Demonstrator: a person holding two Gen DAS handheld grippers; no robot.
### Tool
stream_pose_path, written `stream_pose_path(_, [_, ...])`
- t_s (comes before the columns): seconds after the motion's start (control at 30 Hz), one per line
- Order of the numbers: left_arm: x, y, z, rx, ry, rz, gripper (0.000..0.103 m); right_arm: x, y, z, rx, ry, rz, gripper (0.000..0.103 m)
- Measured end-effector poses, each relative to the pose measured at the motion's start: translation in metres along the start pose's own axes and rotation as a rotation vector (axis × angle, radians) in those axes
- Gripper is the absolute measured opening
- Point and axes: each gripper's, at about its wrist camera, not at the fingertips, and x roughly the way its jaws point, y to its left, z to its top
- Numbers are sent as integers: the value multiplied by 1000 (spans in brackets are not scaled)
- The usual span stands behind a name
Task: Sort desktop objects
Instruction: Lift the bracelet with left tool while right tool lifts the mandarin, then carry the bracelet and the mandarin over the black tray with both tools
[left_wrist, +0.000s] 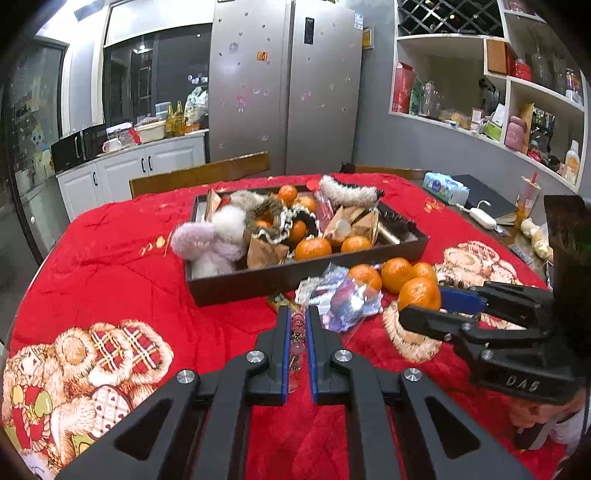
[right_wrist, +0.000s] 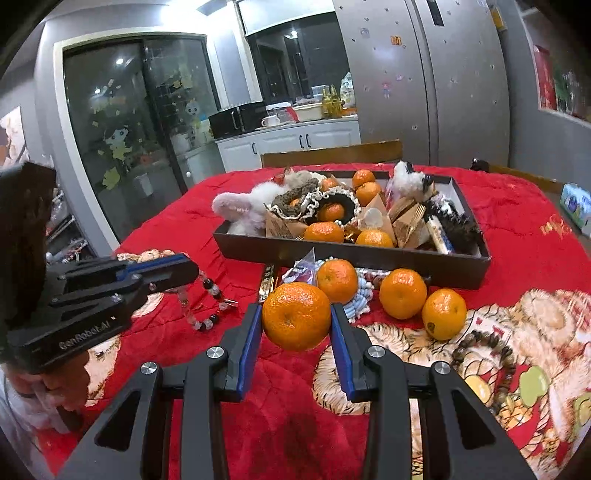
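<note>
In the left wrist view, the left gripper (left_wrist: 297, 325) has its jaws pinched nearly together on a beaded bracelet (left_wrist: 297, 334), whose clear and pink beads show in the narrow gap between the blue pads above the red blanket (left_wrist: 147, 277). Just beyond its tips lies a crinkled clear plastic packet (left_wrist: 347, 299), and behind that stands a dark tray (left_wrist: 258, 282) crowded with oranges, fluffy hair ties and paper boxes. To the right, the right gripper (left_wrist: 421, 301) reaches in from the side, clamped on an orange (left_wrist: 419, 293); three more oranges (left_wrist: 395, 273) sit on the blanket just behind it, near the tray's front wall. In the right wrist view, the right gripper (right_wrist: 296, 317) holds the orange (right_wrist: 296, 315) squarely between its two blue pads, lifted clear of the blanket (right_wrist: 295, 424). Three loose oranges (right_wrist: 402, 293) lie beyond and to the right, in front of the tray (right_wrist: 369, 256), and a brown bead bracelet (right_wrist: 484, 354) lies on the blanket farther right. At left, the left gripper (right_wrist: 192, 267) comes in from the side with the beaded bracelet (right_wrist: 207, 306) hanging from its tip down toward the blanket.
</note>
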Motion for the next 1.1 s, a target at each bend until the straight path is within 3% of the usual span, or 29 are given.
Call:
stream_pose_path(0.3, [-12,-6,28,24,-49,-33,8,-11,8,32,-42,-1,14,35])
stream_pose_path(0.63, [-16,-13,65,48,-117,-23,8,-18,-13,69,2,-35,7,35])
stream_pose_path(1.1, [27,5,109,7,-93,9,8,9,-36,108,59,-27,19,35])
